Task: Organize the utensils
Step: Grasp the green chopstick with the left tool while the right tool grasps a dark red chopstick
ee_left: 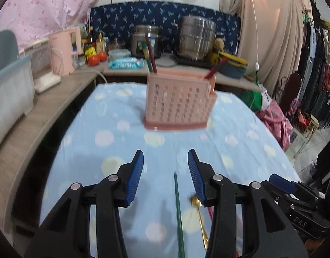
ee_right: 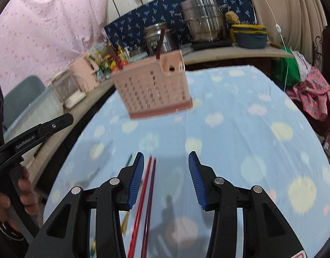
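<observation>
Right gripper point(ee_right: 166, 163) — red chopsticks point(ee_right: 146, 193) beside left pad

Perforated plastic caddy point(ee_left: 177, 105) on soft cotton cloth point(ee_left: 229, 150) (shiny steel pots point(ee_left: 196, 37) behind).

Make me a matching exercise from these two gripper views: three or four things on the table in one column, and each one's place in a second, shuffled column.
Things
1. pink perforated plastic utensil holder
2. thin green chopstick
3. pair of red chopsticks
4. gold metal spoon

Places
A. flat on the cloth, beside the right gripper's left finger
B. upright at the far middle of the dotted blue cloth
C. flat on the cloth, between the left gripper's fingers
D. flat on the cloth, beside the left gripper's right finger

Pairs: 1-B, 2-C, 3-A, 4-D
</observation>
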A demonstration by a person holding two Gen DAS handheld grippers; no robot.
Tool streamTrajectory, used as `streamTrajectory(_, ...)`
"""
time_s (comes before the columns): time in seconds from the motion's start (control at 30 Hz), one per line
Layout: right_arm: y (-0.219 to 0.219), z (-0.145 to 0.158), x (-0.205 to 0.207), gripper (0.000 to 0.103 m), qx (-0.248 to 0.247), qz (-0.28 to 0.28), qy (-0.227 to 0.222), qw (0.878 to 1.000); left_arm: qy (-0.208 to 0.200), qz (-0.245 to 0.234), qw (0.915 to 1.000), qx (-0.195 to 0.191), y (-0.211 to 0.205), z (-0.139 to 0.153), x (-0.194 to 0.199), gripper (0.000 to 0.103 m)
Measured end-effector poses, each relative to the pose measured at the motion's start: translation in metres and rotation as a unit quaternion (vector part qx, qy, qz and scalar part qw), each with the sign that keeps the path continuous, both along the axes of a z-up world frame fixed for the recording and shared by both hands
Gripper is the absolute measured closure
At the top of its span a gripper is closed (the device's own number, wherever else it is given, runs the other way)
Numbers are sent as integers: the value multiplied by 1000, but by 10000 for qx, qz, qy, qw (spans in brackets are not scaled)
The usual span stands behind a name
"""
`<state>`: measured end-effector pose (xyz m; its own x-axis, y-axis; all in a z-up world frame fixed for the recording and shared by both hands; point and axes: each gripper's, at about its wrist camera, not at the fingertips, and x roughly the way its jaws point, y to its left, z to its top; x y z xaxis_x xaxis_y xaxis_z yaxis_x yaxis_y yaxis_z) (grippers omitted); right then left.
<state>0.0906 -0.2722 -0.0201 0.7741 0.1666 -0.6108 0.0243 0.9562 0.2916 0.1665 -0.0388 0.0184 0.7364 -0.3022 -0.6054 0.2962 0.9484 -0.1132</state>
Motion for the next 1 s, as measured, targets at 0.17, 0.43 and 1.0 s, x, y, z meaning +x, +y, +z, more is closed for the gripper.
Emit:
streamTrajectory(0.17, 12, -24, -37, 60, 10, 18, 329, 9995, 470, -35, 9989, 2, 5, -35, -30, 62)
streamTrajectory(0.43, 39, -53, -78, 65, -232, 138, 736, 9969, 922, 11, 9955, 198, 12, -73, -65, 62)
streamTrajectory(1.0, 64, -74, -99, 88, -537, 349, 939, 9935, 1368, -155, 9903, 202, 12, -102, -110, 62)
